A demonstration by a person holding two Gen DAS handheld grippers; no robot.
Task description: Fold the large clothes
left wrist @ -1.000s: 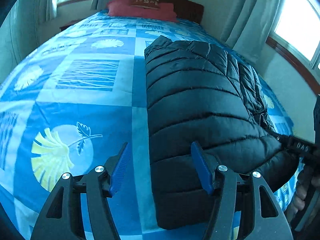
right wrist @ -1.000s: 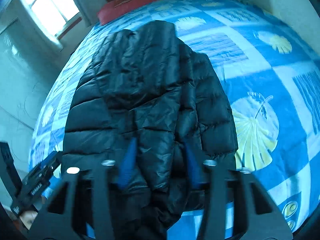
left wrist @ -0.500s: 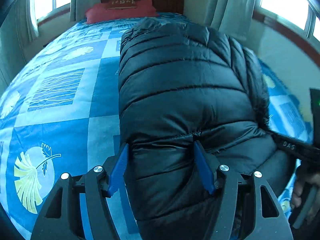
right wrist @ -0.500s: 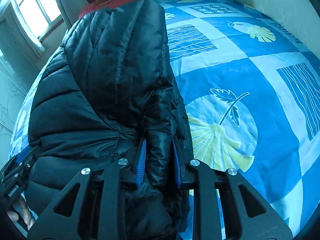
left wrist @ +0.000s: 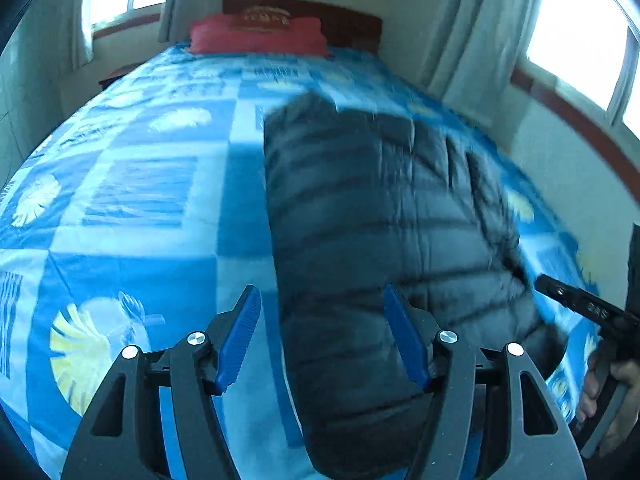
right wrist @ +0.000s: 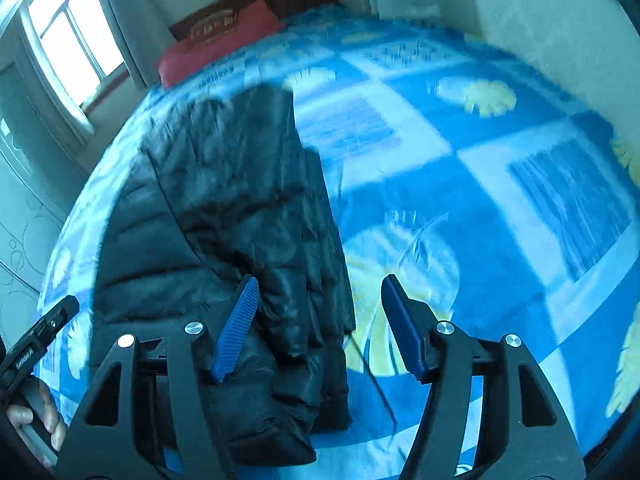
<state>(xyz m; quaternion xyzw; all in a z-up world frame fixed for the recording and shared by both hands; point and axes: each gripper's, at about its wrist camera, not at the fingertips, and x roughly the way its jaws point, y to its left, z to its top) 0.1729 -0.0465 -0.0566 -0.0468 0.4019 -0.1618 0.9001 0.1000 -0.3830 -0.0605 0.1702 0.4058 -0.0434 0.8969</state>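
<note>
One black puffer jacket [left wrist: 380, 240] lies folded on the bed [left wrist: 132, 200], near its foot, with one red pillow [left wrist: 256, 36] at the head. Both hand-held grippers stand released: the left hand-held gripper [left wrist: 322, 320], and the right hand-held gripper [right wrist: 318, 308], whose jaws have just been opening off the jacket. Only the right wrist view shows the sleeve laid over the jacket's top.

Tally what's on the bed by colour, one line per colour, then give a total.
Black: 1, the puffer jacket, folded lengthwise on the bedspread.
Red: 1, the pillow at the headboard end.
Total: 2 things on the bed.
</note>
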